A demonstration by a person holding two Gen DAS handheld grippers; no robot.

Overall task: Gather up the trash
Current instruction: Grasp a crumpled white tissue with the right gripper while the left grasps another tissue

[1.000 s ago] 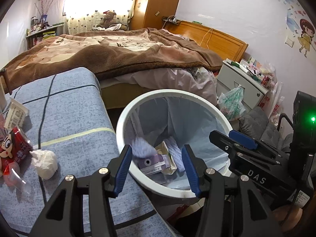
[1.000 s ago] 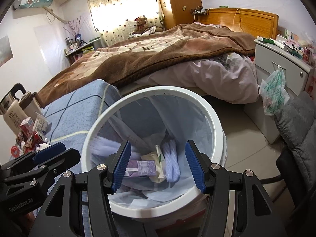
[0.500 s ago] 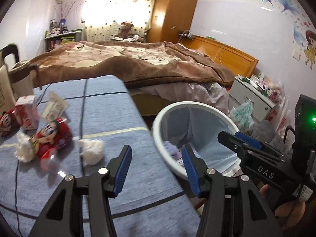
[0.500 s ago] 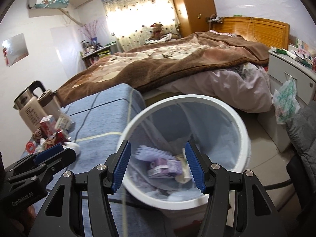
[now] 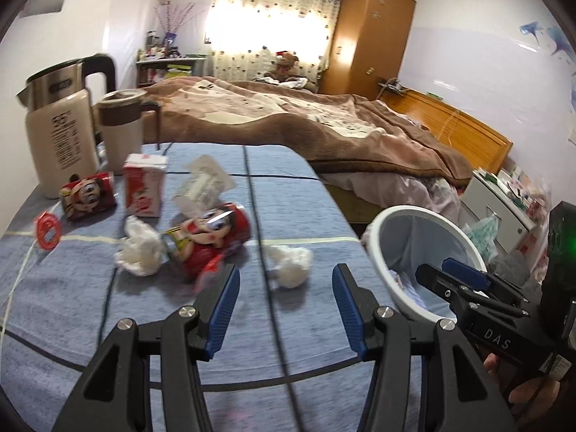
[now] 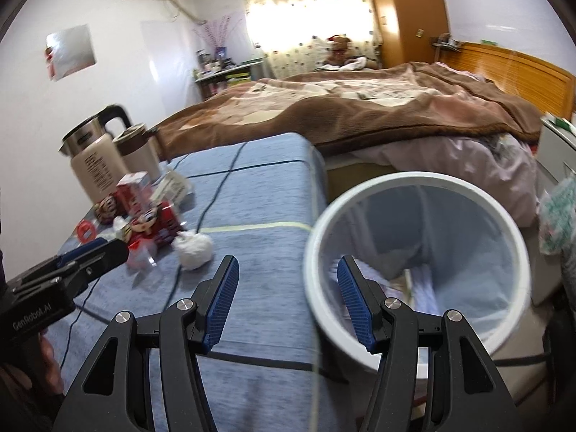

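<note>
My left gripper [image 5: 286, 282] is open and empty above the blue tablecloth [image 5: 108, 309], just short of a crumpled white tissue [image 5: 292, 265]. Past it lie a red cartoon snack bag [image 5: 208, 239], a second tissue wad [image 5: 138, 248], a red-and-white carton [image 5: 144, 189], another red cartoon pack [image 5: 88, 196] and a crumpled wrapper [image 5: 203, 183]. My right gripper [image 6: 286, 280] is open and empty too, straddling the table edge and the rim of the white bin [image 6: 417, 252], which holds trash in a blue liner. That bin [image 5: 421, 259] sits right of the table.
A steel-and-cream kettle [image 5: 59, 126] and a lidded jug [image 5: 120, 129] stand at the table's far left. A small red ring [image 5: 46, 230] lies near the left edge. A bed with a brown blanket [image 5: 306, 118] lies behind, a white nightstand [image 5: 496, 205] to the right.
Both grippers swung left, away from over the bin toward the table. The trash pile came into the left wrist view, and the bin slid to the right in both views.
</note>
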